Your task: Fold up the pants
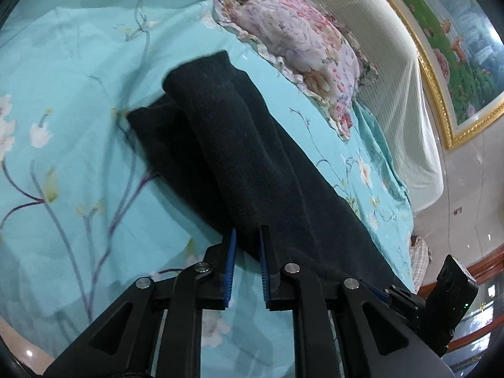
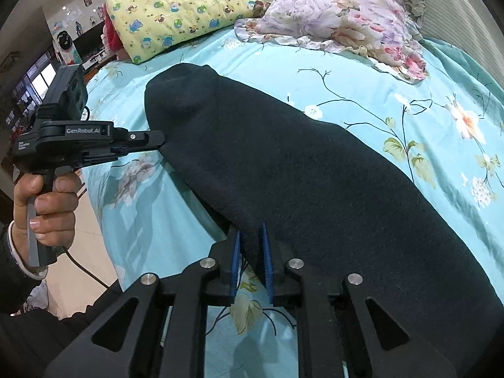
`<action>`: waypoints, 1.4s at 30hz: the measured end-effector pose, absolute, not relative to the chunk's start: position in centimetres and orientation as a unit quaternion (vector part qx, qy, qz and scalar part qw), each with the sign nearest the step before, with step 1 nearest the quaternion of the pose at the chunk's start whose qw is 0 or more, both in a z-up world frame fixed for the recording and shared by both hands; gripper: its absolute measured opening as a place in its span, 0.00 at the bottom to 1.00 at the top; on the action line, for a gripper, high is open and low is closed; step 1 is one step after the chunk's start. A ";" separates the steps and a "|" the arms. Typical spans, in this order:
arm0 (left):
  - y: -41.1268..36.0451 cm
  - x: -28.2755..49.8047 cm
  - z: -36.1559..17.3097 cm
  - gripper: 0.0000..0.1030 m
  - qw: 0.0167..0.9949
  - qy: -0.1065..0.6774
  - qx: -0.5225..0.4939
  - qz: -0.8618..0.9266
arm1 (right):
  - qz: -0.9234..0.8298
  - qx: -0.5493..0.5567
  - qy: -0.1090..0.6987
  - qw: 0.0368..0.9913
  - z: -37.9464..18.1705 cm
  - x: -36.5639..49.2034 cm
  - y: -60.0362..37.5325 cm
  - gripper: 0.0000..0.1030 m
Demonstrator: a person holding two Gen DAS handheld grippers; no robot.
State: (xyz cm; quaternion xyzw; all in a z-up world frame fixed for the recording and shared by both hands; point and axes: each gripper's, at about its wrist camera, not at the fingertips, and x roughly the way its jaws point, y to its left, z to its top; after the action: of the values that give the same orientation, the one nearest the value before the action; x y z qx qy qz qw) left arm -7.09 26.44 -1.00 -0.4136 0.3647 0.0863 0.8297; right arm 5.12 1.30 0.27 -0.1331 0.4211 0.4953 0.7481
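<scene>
On the bed with the turquoise floral sheet (image 2: 362,72) | long dark knit pants (image 2: 299,170), folded lengthwise, run from the near edge toward the pillows | pink floral pillow (image 2: 343,22) and yellow cartoon-print pillow (image 2: 182,6) at the head | left hand-held gripper (image 1: 247,245) and right hand-held gripper (image 2: 252,239) each pinch the pants' near edge

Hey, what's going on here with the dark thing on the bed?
A person is folding dark pants on a bed with a turquoise floral sheet, holding a set of tongs in each hand. The left tongs are clamped on the edge of the pants, and so are the right tongs further along the same edge. The pants lie stretched out lengthwise, one leg over the other. A floral pillow and a yellow pillow sit at the head.
</scene>
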 end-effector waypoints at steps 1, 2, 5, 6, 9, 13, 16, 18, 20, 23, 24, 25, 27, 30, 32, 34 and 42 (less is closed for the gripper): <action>26.7 -7.3 -0.9 0.24 0.829 0.362 -0.417 0.088 | 0.495 -0.130 0.422 0.748 0.4 5.2 1.2 0.17; 27.0 -7.7 -0.8 0.29 0.828 0.359 -0.421 0.092 | 0.495 -0.127 0.423 0.748 0.4 5.2 1.2 0.20; 27.8 -8.4 -0.5 0.41 0.827 0.355 -0.424 0.103 | 0.498 -0.105 0.426 0.748 0.8 5.6 0.7 0.34; 28.1 -8.5 -0.5 0.44 0.826 0.354 -0.425 0.105 | 0.497 -0.099 0.425 0.750 0.9 5.6 0.6 0.37; 28.7 -8.8 -0.4 0.51 0.822 0.357 -0.430 0.113 | 0.500 -0.075 0.426 0.750 1.5 6.1 0.0 0.39; 29.3 -8.6 -0.5 0.64 0.814 0.367 -0.433 0.120 | 0.495 -0.059 0.426 0.755 2.1 6.7 -0.3 0.39; 29.3 -8.2 -0.5 0.66 0.813 0.378 -0.426 0.121 | 0.491 -0.038 0.429 0.758 2.4 7.8 -0.6 0.39; 29.3 -7.8 -0.5 0.68 0.811 0.390 -0.417 0.129 | 0.485 -0.026 0.430 0.761 2.6 8.5 -0.8 0.39; 29.4 -7.4 -0.6 0.69 0.807 0.398 -0.416 0.132 | 0.479 -0.013 0.433 0.764 2.7 9.3 -0.9 0.39; 29.8 -6.6 -0.6 0.69 0.803 0.406 -0.415 0.133 | 0.470 0.016 0.443 0.763 2.6 11.2 -1.1 0.39; 30.0 -6.1 -0.6 0.69 0.803 0.413 -0.408 0.134 | 0.467 0.026 0.447 0.763 2.6 11.9 -1.1 0.39; 30.2 -5.7 -0.5 0.69 0.803 0.417 -0.404 0.137 | 0.464 0.035 0.450 0.762 2.5 12.6 -1.1 0.39; 30.7 -4.9 -0.4 0.69 0.801 0.425 -0.397 0.141 | 0.459 0.053 0.458 0.760 2.4 14.3 -0.8 0.39; 31.6 -4.1 -0.6 0.69 0.795 0.428 -0.403 0.147 | 0.453 0.062 0.466 0.757 2.2 16.9 0.4 0.39; 32.1 -3.8 -0.7 0.69 0.792 0.426 -0.412 0.148 | 0.452 0.054 0.474 0.754 1.9 18.4 1.6 0.39; 32.6 -3.6 -1.0 0.69 0.789 0.424 -0.420 0.148 | 0.451 0.037 0.485 0.748 1.2 19.7 3.1 0.39; 33.2 -3.0 -1.4 0.65 0.792 0.410 -0.426 0.154 | 0.464 -0.056 0.523 0.713 -2.1 20.1 7.9 0.39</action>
State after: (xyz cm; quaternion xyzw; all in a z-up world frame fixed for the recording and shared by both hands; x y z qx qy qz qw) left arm -3.01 33.20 -1.40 -0.4258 0.4100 0.1544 0.7917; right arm 20.14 7.85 -2.14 -0.0557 0.5226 0.4635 0.7134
